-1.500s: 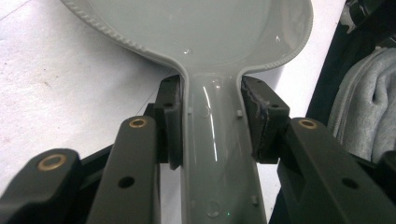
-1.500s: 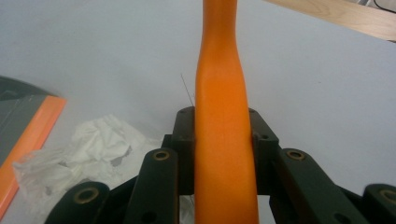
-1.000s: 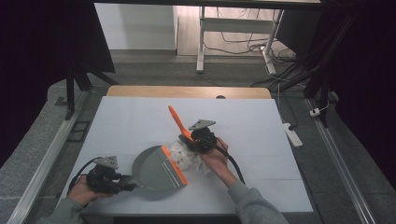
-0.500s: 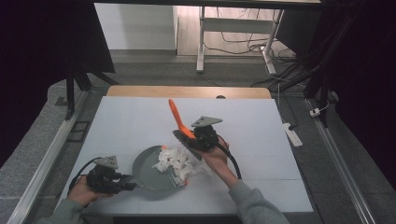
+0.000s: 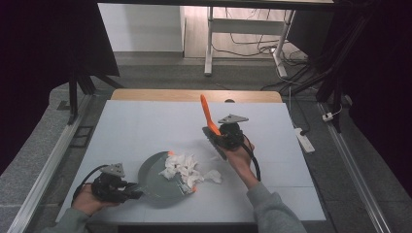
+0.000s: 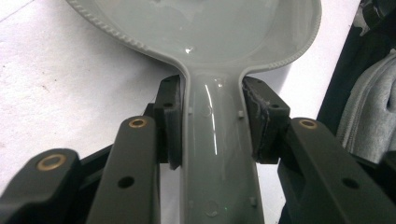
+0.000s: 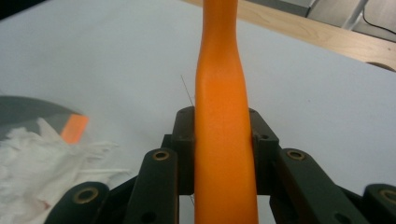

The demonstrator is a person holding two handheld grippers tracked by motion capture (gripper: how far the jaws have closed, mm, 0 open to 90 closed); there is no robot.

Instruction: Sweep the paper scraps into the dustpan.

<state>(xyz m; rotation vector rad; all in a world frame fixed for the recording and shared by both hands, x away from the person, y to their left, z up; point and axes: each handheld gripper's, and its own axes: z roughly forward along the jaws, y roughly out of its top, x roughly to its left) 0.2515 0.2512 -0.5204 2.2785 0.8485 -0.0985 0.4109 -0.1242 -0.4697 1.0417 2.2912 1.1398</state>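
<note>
A grey dustpan (image 5: 154,180) lies flat near the table's front left, and my left gripper (image 5: 134,193) is shut on its handle (image 6: 217,186). The pan's bowl (image 6: 210,28) spreads out just past the left gripper (image 6: 212,121). Crumpled white tissue (image 5: 181,167) is heaped on the pan's right edge beside an orange lip (image 5: 194,187), and a smaller wad (image 5: 213,176) lies on the table next to it. My right gripper (image 5: 217,134) is raised right of the pan, shut on a brush's orange handle (image 5: 207,112), which points up and away. The right gripper (image 7: 223,135) clamps that handle (image 7: 223,84) from both sides.
A white sheet covers the table (image 5: 145,126), with a wooden strip (image 5: 194,95) along its far edge. A power strip (image 5: 304,139) lies on the floor off the right side. The sleeve (image 5: 272,208) of the person's right arm comes in over the front edge.
My right gripper lifted the brush up and to the right, away from the dustpan. The tissue stays heaped at the pan's right edge. The left gripper and dustpan stayed put.
</note>
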